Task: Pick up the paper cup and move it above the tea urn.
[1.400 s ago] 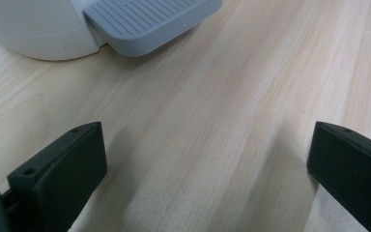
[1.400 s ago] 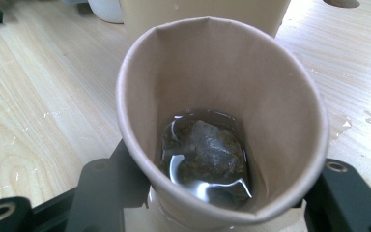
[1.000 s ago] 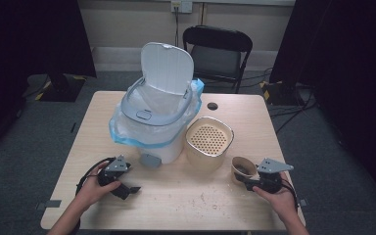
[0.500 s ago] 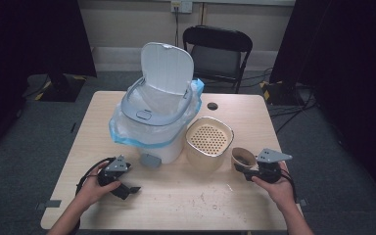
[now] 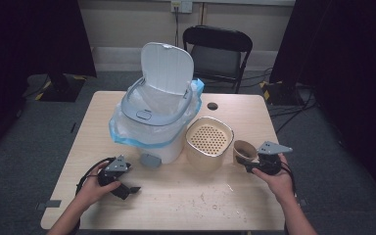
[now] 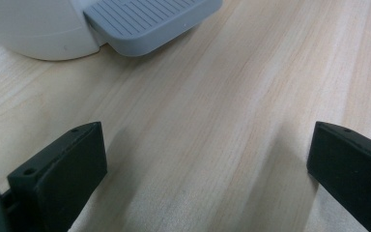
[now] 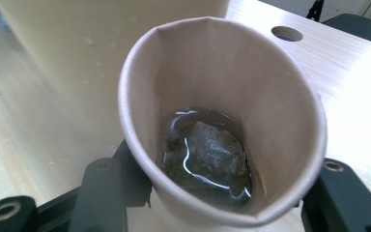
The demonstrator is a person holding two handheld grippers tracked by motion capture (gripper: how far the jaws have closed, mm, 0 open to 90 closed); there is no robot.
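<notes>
Right gripper [image 5: 248,164] jaws clamped on paper cup [image 7: 222,121] – used tea bag [image 7: 205,150] in liquid, cup tilted, right of strainer basket [image 5: 209,142], likely for draining. Left gripper [image 5: 127,188] – jaws wide, empty, resting on table [image 5: 186,196] near bin pedal [image 6: 149,21].

My right tongs [image 7: 222,193] have matt black plastic jaws squeezing a brown paper cup [image 7: 222,121], its wall dull and smooth, with glossy dark liquid over a wet tea bag [image 7: 205,154]. The worktop [image 6: 212,121] is pale, satin wood-grain laminate. The bin's [image 5: 152,132] grey ribbed pedal [image 6: 149,21] looks like matt plastic.
</notes>
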